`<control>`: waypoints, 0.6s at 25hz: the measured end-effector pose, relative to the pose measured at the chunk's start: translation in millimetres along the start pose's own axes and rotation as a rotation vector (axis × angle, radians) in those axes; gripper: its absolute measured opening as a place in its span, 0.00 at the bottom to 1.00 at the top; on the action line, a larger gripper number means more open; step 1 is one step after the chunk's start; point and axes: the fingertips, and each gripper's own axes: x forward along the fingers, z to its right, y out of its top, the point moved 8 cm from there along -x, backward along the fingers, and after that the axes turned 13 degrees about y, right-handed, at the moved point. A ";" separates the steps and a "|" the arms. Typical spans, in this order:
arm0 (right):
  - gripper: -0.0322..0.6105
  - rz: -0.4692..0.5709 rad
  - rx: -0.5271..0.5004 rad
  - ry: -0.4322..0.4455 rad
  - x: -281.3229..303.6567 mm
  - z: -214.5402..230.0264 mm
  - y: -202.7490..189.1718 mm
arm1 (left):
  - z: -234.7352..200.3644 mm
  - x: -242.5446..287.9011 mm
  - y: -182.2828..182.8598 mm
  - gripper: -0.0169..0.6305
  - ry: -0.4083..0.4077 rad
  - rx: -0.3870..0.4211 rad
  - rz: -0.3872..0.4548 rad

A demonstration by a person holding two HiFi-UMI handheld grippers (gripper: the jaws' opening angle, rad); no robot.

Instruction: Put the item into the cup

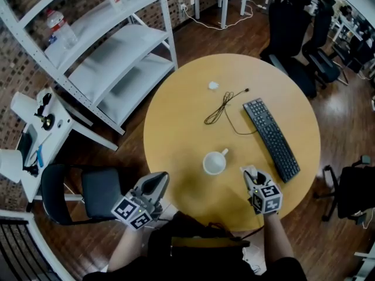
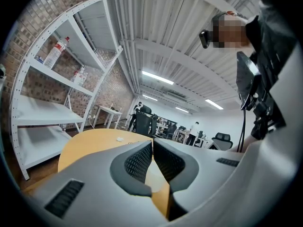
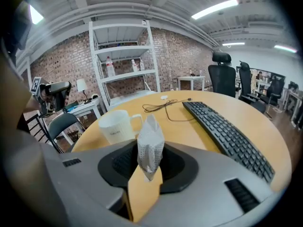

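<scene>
A white cup (image 1: 214, 162) with its handle toward the far right stands on the round wooden table (image 1: 176, 133), near the front. My right gripper (image 1: 251, 172) hovers just right of the cup, shut on a small white paper packet (image 3: 150, 143) that stands upright between its pads. In the right gripper view the cup (image 3: 115, 126) is just ahead and to the left of the packet. My left gripper (image 1: 157, 180) hangs at the table's near left edge, and in its own view the left gripper (image 2: 152, 148) has its jaws together with nothing between them.
A black keyboard (image 1: 270, 138) lies on the table's right side, a coiled black cable (image 1: 220, 107) behind the cup, and a small white scrap (image 1: 213, 85) further back. White shelving (image 1: 111, 51) stands at the left, a black chair (image 1: 88, 195) by my left gripper, office chairs (image 1: 304, 34) at the far right.
</scene>
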 end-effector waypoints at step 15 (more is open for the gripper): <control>0.21 0.103 -0.258 0.138 26.2 -71.5 115.5 | -30.0 -24.2 10.7 0.03 0.068 -0.018 0.109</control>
